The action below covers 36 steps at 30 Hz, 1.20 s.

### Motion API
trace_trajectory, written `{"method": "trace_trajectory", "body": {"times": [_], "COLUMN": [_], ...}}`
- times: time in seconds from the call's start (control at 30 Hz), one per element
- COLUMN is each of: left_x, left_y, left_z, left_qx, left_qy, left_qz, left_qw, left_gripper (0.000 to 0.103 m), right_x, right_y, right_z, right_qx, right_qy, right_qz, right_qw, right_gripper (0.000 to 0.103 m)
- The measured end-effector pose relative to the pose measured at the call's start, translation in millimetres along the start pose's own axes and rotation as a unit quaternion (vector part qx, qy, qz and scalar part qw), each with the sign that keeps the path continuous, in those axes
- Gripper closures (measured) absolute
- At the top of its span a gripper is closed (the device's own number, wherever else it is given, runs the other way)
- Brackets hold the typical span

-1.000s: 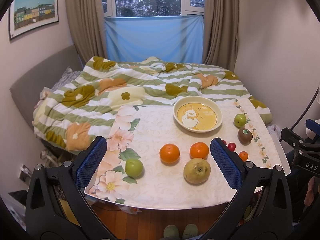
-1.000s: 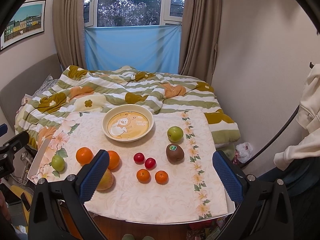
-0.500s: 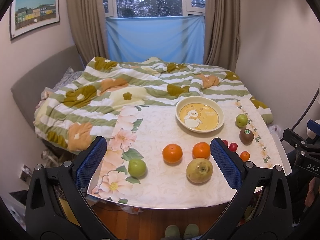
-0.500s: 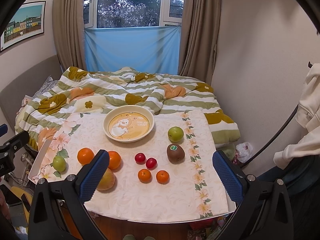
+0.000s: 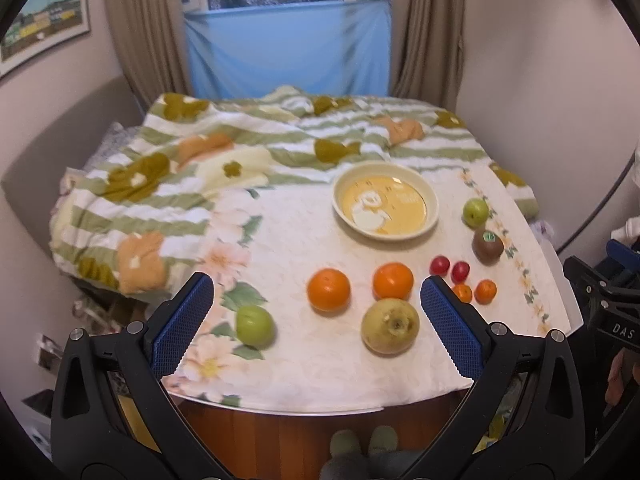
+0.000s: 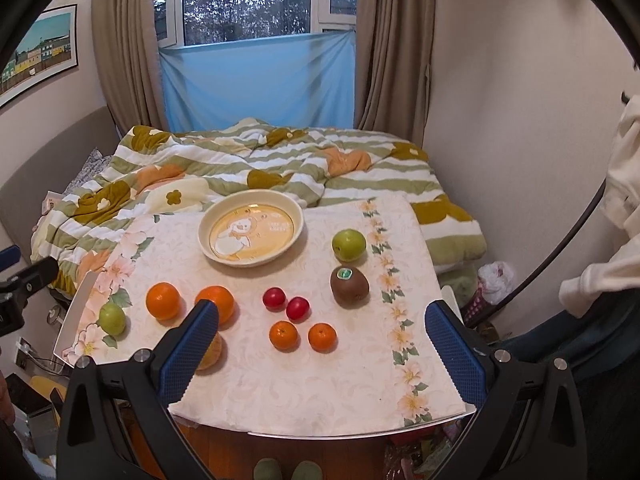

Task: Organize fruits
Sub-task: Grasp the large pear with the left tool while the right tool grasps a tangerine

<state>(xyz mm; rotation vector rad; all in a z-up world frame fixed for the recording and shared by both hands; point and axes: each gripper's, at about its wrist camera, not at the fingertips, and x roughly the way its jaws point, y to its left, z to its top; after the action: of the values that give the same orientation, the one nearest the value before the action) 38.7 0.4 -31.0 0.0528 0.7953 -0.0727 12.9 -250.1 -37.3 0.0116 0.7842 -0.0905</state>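
Note:
A cream bowl point(image 5: 385, 203) point(image 6: 251, 233) with a cartoon print stands empty at the table's far side. On the floral cloth lie two oranges point(image 5: 329, 289) point(image 6: 163, 301), a yellow pear point(image 5: 390, 325), a green apple point(image 5: 254, 325) at the left, another green apple point(image 6: 349, 244), a kiwi point(image 6: 349, 285), two red cherry tomatoes point(image 6: 286, 303) and two small tangerines point(image 6: 303, 335). My left gripper point(image 5: 316, 300) hangs open above the near edge, framing the oranges and pear. My right gripper point(image 6: 322, 330) is open over the tangerines. Neither touches a fruit.
The small table point(image 6: 360, 430) abuts a bed with a striped green quilt point(image 6: 256, 164). A wall point(image 6: 520, 120) stands close on the right, with a white garment point(image 6: 616, 216) hanging there. Slippered feet point(image 5: 362, 444) stand below the table's near edge.
Both grippers have moved forward and lower toward the table, so the fruit looms larger. The jaws stay open and no fruit has moved.

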Motion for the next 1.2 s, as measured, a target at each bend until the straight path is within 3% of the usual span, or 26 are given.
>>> {"method": "trace_trajectory", "body": {"times": [0.4,0.87,1.1,1.2], "left_x": [89,156,175,181], "left_y": [-44,-80,-88,-89], "left_z": [-48,-89,-88,-86], "left_qx": [0.008,0.033,0.042,0.048], "left_qy": [0.066,0.141,0.16,0.166], "left_qz": [-0.022,-0.029,-0.03,-0.03], "left_qw": [0.9975,0.9891,0.9858,0.9844], "left_gripper": [0.0,0.0,0.006,0.016], "right_x": [73,149,173,179], "right_y": [-27,-34,-28,-24], "right_z": [-34,-65,-62,-61], "right_qx": [-0.06,-0.108,-0.127,-0.137], "right_qy": [0.032,0.12,0.16,0.167], "right_qz": [0.025,0.076,0.099,0.104], "right_qw": [0.997,0.984,0.974,0.971], "right_gripper": [0.0,0.001,0.027,0.033]}}
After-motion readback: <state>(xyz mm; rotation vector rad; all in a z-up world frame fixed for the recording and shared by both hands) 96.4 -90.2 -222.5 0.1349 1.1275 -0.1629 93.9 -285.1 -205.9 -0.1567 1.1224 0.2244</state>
